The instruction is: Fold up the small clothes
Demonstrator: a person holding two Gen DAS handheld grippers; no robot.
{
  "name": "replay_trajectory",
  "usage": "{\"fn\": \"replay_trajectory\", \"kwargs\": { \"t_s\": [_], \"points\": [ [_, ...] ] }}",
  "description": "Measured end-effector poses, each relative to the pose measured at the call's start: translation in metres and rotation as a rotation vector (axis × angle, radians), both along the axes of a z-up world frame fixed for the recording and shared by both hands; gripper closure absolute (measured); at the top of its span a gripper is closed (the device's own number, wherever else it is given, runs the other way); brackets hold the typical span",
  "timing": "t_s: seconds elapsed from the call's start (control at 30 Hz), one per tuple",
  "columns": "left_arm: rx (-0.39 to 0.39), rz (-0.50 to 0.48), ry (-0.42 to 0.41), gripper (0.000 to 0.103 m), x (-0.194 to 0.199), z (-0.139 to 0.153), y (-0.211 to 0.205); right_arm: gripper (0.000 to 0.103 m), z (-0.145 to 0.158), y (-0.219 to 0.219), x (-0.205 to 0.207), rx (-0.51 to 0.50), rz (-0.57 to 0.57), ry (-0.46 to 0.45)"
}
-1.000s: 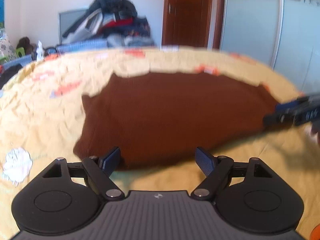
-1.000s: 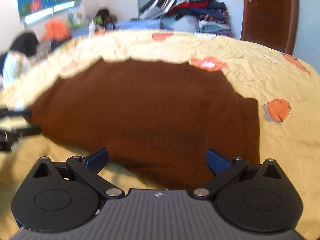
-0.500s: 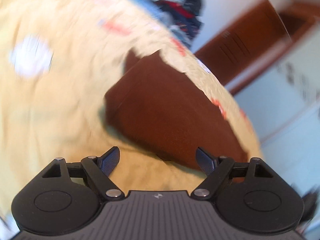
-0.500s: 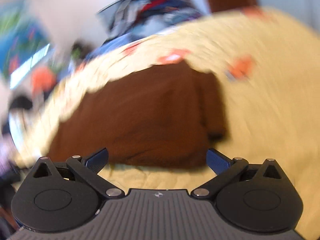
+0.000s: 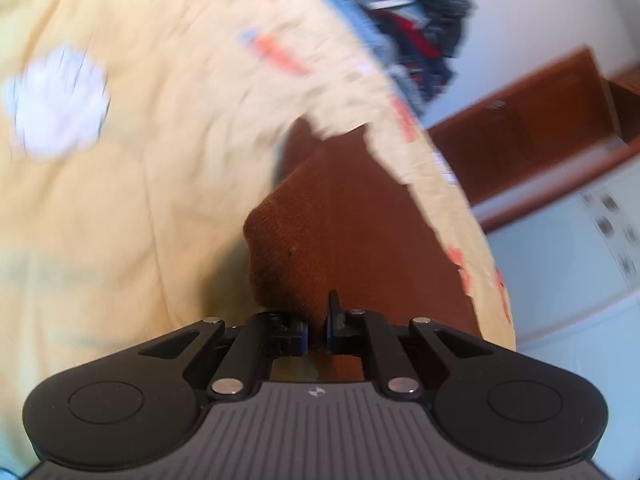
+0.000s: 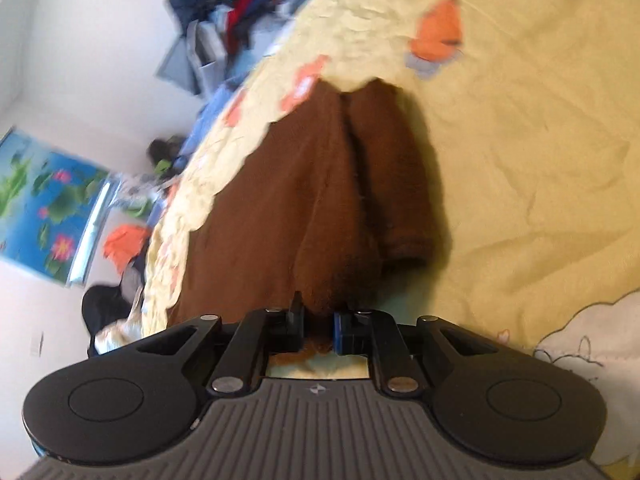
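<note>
Yellow bedsheet (image 5: 120, 220) carries a brown sweater (image 5: 352, 232); left tongs (image 5: 316, 334) pinch its hem, right tongs (image 6: 318, 330) at 6 o'clock closing on its edge

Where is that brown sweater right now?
The brown sweater lies on the yellow bedsheet, its near edge pinched in the left claw. In the right wrist view it runs up the middle, its edge gripped by the closing right claw.
</note>
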State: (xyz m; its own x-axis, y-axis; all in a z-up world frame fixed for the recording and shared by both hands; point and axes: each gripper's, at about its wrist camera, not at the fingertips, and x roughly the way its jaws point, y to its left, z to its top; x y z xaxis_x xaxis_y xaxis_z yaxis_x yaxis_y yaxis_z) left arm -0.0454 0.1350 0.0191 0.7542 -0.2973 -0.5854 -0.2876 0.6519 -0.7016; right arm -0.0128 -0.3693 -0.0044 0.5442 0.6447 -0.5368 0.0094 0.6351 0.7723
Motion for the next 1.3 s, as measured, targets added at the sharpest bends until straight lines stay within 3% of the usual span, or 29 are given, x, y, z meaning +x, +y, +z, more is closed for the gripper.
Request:
{"fn": "replay_trajectory", "kwargs": {
  "t_s": [0.07,0.13,0.17,0.27,0.3,0.33,0.43,0.5,0.57,0.6,0.63,0.67,0.73,0.83,0.93,1.0,1.1,1.17,1.3],
  "points": [
    [0.04,-0.019,-0.007,0.096,-0.005,0.003,0.002,0.084,0.001,-0.005,-0.009,-0.018,0.011,-0.015],
    [0.027,-0.051,0.038,0.095,-0.003,-0.012,0.005,0.084,-0.011,-0.007,-0.006,-0.079,0.012,0.01],
    [0.007,-0.036,0.076,0.093,-0.004,-0.02,0.006,0.086,-0.015,-0.01,-0.008,-0.047,0.007,-0.007],
    [-0.087,0.028,0.041,0.077,-0.018,-0.024,0.008,0.046,-0.011,-0.017,-0.014,0.044,-0.032,-0.022],
    [-0.121,0.045,0.021,0.063,-0.025,-0.023,0.007,0.019,-0.004,-0.019,-0.017,0.033,-0.066,-0.057],
    [-0.154,0.064,-0.005,0.045,-0.028,-0.024,0.007,0.0,0.004,-0.021,-0.021,-0.005,-0.117,-0.097],
    [-0.16,0.103,-0.026,0.024,-0.023,-0.018,-0.002,0.001,0.019,-0.024,-0.024,-0.103,-0.172,-0.169],
    [-0.115,0.113,-0.021,0.021,-0.011,-0.013,-0.013,0.001,0.022,-0.026,-0.021,-0.081,-0.166,-0.181],
    [-0.016,0.128,-0.021,0.024,0.001,-0.008,-0.025,0.001,0.024,-0.024,-0.017,-0.066,-0.162,-0.201],
    [0.049,0.142,-0.009,0.044,0.0,-0.005,-0.029,0.001,0.025,-0.023,-0.016,-0.056,-0.156,-0.21],
    [0.111,0.153,0.024,0.086,0.006,-0.004,-0.035,0.001,0.026,-0.021,-0.016,-0.042,-0.148,-0.215],
    [0.15,0.156,0.067,0.094,0.013,-0.006,-0.038,0.001,0.027,-0.02,-0.016,-0.029,-0.137,-0.219],
    [0.179,0.184,0.068,0.094,0.017,0.0,-0.043,0.001,0.033,-0.019,-0.02,-0.02,-0.123,-0.232],
    [0.37,0.121,-0.012,0.095,0.027,0.033,-0.077,0.001,0.04,-0.025,-0.028,-0.011,-0.112,-0.259],
    [0.507,-0.064,-0.177,0.095,0.035,0.069,-0.142,0.001,0.043,-0.042,-0.024,0.046,-0.126,-0.262],
    [0.627,-0.276,-0.248,0.095,0.04,0.078,-0.204,0.001,0.041,-0.054,-0.013,0.101,-0.141,-0.239],
    [0.784,-0.557,-0.315,0.094,0.031,0.055,-0.279,0.0,0.033,-0.066,0.006,0.188,-0.137,-0.203],
    [0.884,-0.678,-0.286,0.094,0.026,0.029,-0.311,0.0,0.024,-0.07,0.018,0.239,-0.137,-0.157],
    [0.953,-0.674,-0.311,0.094,0.018,0.023,-0.32,0.0,0.011,-0.064,0.036,0.301,-0.093,-0.093]
  ]
}}
